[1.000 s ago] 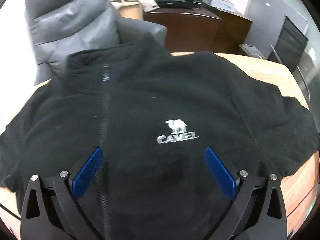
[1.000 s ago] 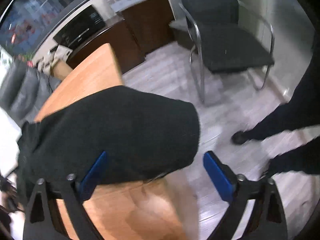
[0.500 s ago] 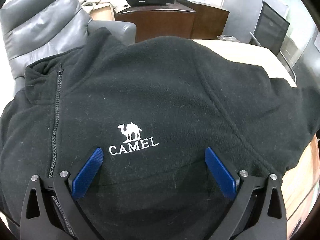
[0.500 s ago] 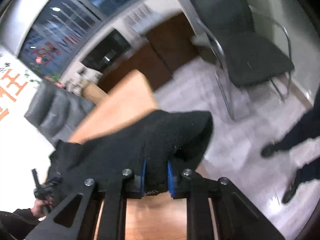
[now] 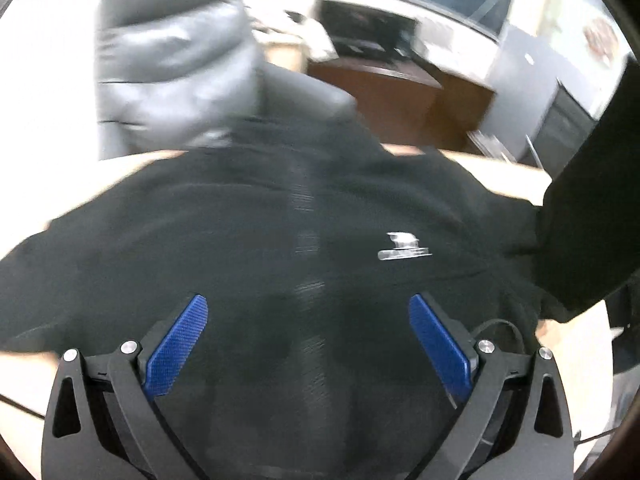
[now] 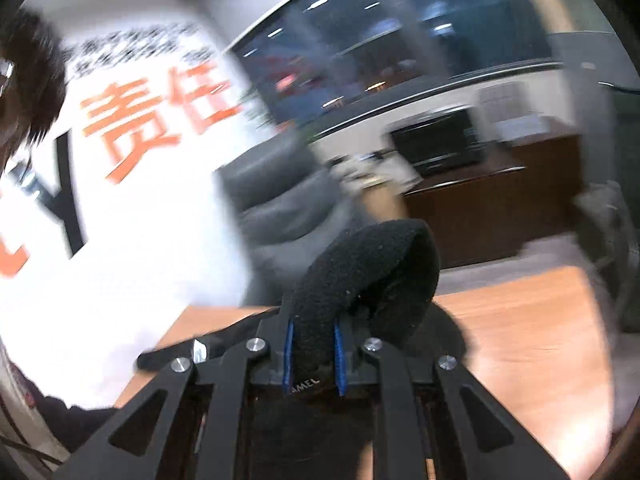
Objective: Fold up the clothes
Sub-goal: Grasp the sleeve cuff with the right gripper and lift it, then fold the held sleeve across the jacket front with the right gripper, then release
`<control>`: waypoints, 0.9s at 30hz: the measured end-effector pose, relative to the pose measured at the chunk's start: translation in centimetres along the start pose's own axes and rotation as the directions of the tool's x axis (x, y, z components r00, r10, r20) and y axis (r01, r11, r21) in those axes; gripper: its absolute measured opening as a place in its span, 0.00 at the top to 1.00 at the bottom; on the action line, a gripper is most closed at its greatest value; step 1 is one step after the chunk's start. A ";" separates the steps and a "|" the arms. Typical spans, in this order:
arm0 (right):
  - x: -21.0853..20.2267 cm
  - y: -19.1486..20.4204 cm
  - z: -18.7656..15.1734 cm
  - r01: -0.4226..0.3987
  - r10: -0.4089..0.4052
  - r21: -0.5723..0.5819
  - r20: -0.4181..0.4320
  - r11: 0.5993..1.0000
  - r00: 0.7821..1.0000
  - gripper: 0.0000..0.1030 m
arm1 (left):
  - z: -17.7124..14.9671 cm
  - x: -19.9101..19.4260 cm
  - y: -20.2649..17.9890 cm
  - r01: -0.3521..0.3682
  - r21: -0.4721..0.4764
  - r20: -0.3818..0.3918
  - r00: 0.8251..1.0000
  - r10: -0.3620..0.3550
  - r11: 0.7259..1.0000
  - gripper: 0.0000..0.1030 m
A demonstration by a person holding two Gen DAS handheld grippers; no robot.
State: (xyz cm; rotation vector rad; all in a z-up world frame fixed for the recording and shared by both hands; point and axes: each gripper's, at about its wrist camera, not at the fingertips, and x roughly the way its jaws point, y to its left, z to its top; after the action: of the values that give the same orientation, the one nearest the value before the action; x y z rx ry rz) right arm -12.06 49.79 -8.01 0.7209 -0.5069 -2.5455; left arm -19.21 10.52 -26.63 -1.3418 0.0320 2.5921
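A black fleece jacket (image 5: 280, 240) with a zip down the middle and a white logo (image 5: 404, 246) lies spread, front up, on a light wooden table (image 5: 504, 172). My left gripper (image 5: 308, 344) hovers over its lower front, open, nothing between the blue pads. In the right wrist view my right gripper (image 6: 312, 354) is shut on the jacket's sleeve end (image 6: 368, 276), which curls up above the fingers. The raised sleeve (image 5: 588, 208) shows as a dark mass at the right edge of the left wrist view.
A grey leather armchair (image 5: 168, 76) stands behind the table. A dark wooden cabinet (image 6: 492, 208) with a black appliance (image 6: 436, 144) on it lines the back wall. A person's dark hair (image 6: 32, 80) shows at the upper left of the right wrist view.
My right gripper shut on the sleeve end and lifted it off the table's edge, swinging up toward the jacket. My left gripper drew back and up over the jacket, still open.
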 end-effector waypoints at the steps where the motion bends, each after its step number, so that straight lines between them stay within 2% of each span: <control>1: 2.3 2.1 -0.1 -0.027 0.026 -0.021 -0.029 0.999 0.999 0.85 | -0.3 -2.3 2.2 -0.020 -0.012 0.017 1.000 0.021 1.000 0.01; 5: 10.2 7.0 -1.4 -0.073 0.070 -0.025 -0.109 0.997 0.992 0.85 | -0.9 -11.8 12.1 -0.089 -0.062 0.068 0.993 0.094 0.994 0.00; 9: 18.4 11.3 -4.0 -0.098 0.089 -0.041 -0.173 0.994 0.981 0.85 | -1.9 -18.0 18.9 -0.139 -0.088 0.092 0.985 0.147 0.986 0.00; 13: 26.5 15.2 -7.4 -0.111 0.092 -0.075 -0.228 0.991 0.969 0.85 | -2.6 -17.5 22.1 -0.137 -0.072 0.056 0.988 0.141 0.988 0.00; 17: 32.5 18.3 -11.6 -0.098 0.064 -0.115 -0.275 0.989 0.959 0.85 | -3.2 -14.6 21.8 -0.019 -0.042 0.046 0.999 0.021 0.999 0.00; 20: 35.8 20.2 -14.7 -0.090 0.048 -0.124 -0.308 0.988 0.950 0.85 | -3.8 -12.3 20.7 0.049 -0.014 0.027 0.998 -0.049 0.999 0.00; 25: 40.4 21.2 -18.0 -0.076 0.017 -0.148 -0.364 0.986 0.931 0.83 | -3.8 -10.1 20.1 0.122 0.000 0.027 0.992 -0.122 0.993 0.00; 26: 41.0 21.3 -18.4 -0.080 0.016 -0.152 -0.381 0.985 0.924 0.80 | -3.6 -10.1 19.9 0.130 -0.001 0.028 0.991 -0.130 0.992 0.00; 27: 41.6 21.3 -18.9 -0.082 0.014 -0.151 -0.405 0.985 0.914 0.72 | -3.5 -9.9 19.9 0.141 -0.004 0.030 0.990 -0.141 0.990 0.00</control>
State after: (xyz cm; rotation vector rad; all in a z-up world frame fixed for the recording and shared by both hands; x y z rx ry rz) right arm -26.59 6.85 -30.03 1.1181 -0.1685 -2.2697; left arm -14.94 -11.14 -22.32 -1.2594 -0.0734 2.4958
